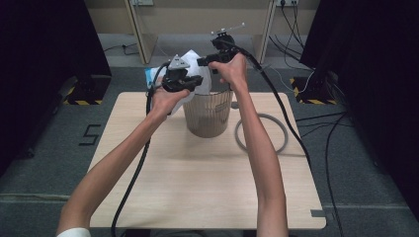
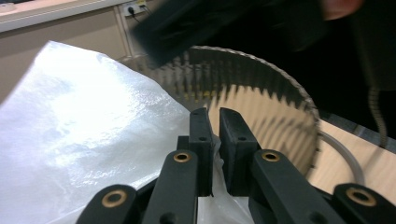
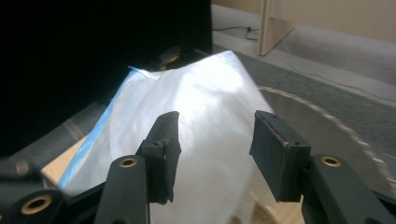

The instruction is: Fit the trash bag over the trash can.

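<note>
A white plastic bag hangs over the far left rim of a round slatted bin at the back of the table. My left gripper is at the bin's left rim; in the left gripper view its jaws are shut on a thin fold of the bag, with the bin's inner wall just behind. My right gripper hovers above the bin's far rim. It is open, the bag just beyond its jaws and untouched by them.
A grey ring lies flat on the wooden table right of the bin. Both cables trail back over the table toward the person. Black curtains stand on both sides, with wooden furniture legs and floor cables behind the table.
</note>
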Demonstrator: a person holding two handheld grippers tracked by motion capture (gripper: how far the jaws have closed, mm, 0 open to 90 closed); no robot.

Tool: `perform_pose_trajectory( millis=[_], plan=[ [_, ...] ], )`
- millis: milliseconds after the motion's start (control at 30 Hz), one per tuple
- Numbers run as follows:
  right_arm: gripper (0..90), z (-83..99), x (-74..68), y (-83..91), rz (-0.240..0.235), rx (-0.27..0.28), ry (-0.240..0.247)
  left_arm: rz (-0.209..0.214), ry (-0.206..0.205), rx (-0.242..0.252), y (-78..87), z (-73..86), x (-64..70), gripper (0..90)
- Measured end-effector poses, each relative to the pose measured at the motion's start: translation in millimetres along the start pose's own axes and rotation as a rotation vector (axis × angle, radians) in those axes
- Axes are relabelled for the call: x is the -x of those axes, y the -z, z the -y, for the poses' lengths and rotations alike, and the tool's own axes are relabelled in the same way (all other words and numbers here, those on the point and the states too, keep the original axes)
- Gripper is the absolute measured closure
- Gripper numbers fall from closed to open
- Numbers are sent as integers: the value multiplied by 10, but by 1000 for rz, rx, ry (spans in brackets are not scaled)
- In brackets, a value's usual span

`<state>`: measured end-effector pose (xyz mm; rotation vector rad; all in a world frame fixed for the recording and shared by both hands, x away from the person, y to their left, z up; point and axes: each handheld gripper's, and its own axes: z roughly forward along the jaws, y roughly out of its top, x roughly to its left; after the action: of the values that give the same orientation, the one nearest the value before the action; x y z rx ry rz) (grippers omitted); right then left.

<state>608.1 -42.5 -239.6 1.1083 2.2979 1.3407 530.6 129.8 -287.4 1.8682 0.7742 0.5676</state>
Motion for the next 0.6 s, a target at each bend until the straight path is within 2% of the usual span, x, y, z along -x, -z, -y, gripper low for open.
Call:
perform_pose_trajectory(
  millis=[33, 100, 133, 267, 300, 333, 367, 400, 433, 533, 600],
  plan=[
    [506, -1, -18, -67, -24, -12, 2, 5, -5, -4, -6, 0, 15, 829],
    [508, 1, -25, -103, -37, -22, 3, 10, 4, -4, -11, 2, 18, 828],
    [565, 4, -35, -140, -44, -39, 5, 13, 8, -3, -12, 4, 18, 824],
    [847, 36, -32, -224, -45, -85, 77, 22, 12, 7, 9, 2, -3, 786],
    [897, 47, -22, -234, -25, -98, 92, 25, 20, 13, 19, 0, -15, 767],
    [900, 61, 15, -233, 8, -124, 109, 40, 43, 34, 66, -10, -59, 701],
    [900, 61, 15, -233, 8, -124, 109, 40, 43, 34, 66, -10, -59, 660],
    [900, 85, 75, -214, 45, -148, 111, 59, 61, 56, 96, -14, -85, 639],
    [900, 85, 75, -214, 45, -148, 111, 73, 80, 72, 135, -21, -114, 639],
    [900, 135, 185, -161, 94, -165, 96, 41, 108, 101, 264, -46, -225, 536],
    [900, 176, 252, -114, 138, -189, 97, 5, 147, 121, 350, -44, -346, 464]
  ],
)
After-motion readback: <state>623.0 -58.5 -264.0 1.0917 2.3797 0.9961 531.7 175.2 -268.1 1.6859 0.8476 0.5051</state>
